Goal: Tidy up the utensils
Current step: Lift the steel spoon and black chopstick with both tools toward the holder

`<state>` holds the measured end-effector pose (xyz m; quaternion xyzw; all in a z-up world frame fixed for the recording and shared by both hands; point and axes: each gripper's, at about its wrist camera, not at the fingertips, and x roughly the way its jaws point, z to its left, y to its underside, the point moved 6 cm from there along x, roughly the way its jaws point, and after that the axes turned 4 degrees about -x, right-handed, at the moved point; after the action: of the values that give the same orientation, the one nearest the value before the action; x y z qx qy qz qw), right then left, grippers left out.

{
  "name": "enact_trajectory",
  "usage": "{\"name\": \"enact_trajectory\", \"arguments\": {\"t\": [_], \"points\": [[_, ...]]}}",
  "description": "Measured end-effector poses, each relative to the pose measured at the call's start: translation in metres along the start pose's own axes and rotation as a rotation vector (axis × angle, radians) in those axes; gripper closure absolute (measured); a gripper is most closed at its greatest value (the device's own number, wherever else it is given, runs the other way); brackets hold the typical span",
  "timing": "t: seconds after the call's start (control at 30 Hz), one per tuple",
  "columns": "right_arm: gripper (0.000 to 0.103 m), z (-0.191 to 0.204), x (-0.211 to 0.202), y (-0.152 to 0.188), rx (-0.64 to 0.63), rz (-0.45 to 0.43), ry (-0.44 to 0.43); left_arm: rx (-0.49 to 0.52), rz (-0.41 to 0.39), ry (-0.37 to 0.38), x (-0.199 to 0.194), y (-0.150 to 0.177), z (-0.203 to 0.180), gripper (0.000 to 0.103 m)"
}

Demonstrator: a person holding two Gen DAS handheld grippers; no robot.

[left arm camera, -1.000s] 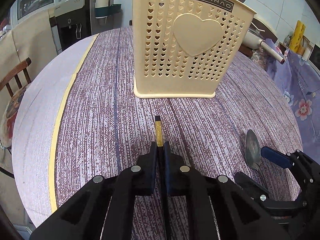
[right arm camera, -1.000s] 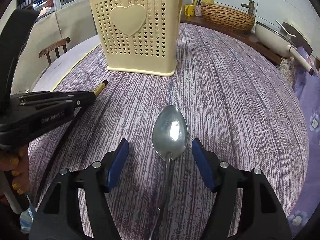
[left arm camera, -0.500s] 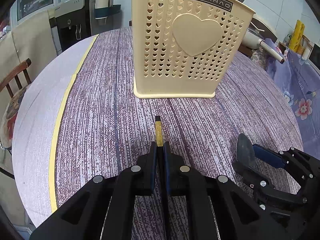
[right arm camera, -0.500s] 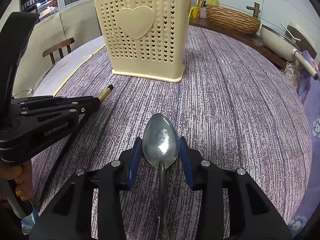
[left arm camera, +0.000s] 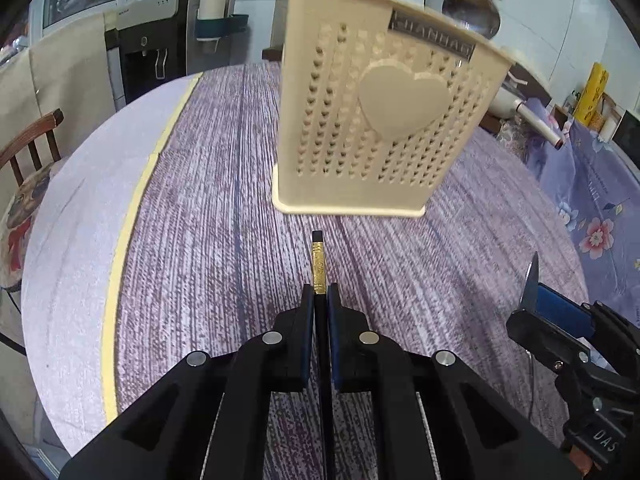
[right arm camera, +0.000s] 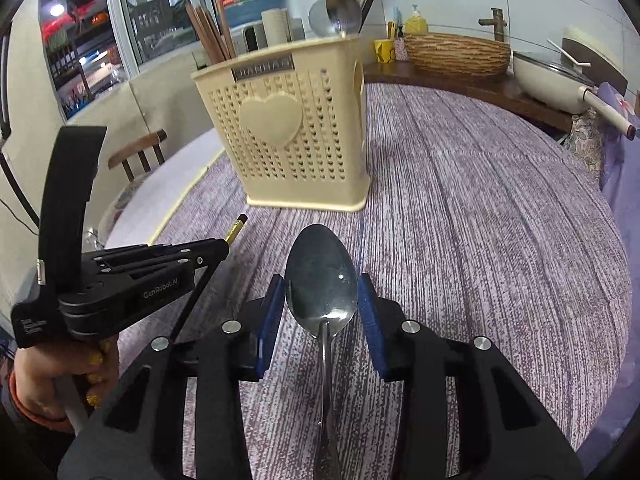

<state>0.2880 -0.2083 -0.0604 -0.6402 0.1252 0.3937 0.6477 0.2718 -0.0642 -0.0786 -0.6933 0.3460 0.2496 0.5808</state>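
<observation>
**Both tongs loaded, holder ahead**

Your right gripper pinches the spoon across its bowl, jaws just closed (handle trailing back); your left gripper clamps a black chopstick, ready for insertion. Ahead of both, the utensil holder already contains chopsticks and a ladle.

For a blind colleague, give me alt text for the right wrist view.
The right gripper holds a silver metal spoon above the purple striped tablecloth, facing a cream perforated plastic utensil holder.
</observation>
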Motion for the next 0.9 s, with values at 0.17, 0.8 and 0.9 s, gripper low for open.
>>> {"name": "enact_trajectory", "arguments": {"t": [0.17, 0.8, 0.9], "points": [[0.065, 0.006, -0.026, -0.015, -0.003, -0.062, -0.021, -0.003, -0.083, 0.041, -0.035, -0.018, -0.003, 0.095], [0.092, 0.016, -0.055, -0.032, -0.02, -0.106, -0.043, 0.022, -0.317, 0.079, -0.118, -0.056, -0.011, 0.095], [0.064, 0.018, -0.04, -0.027, -0.04, -0.069, -0.049, 0.015, -0.321, 0.081, -0.122, -0.055, -0.007, 0.095]]}}
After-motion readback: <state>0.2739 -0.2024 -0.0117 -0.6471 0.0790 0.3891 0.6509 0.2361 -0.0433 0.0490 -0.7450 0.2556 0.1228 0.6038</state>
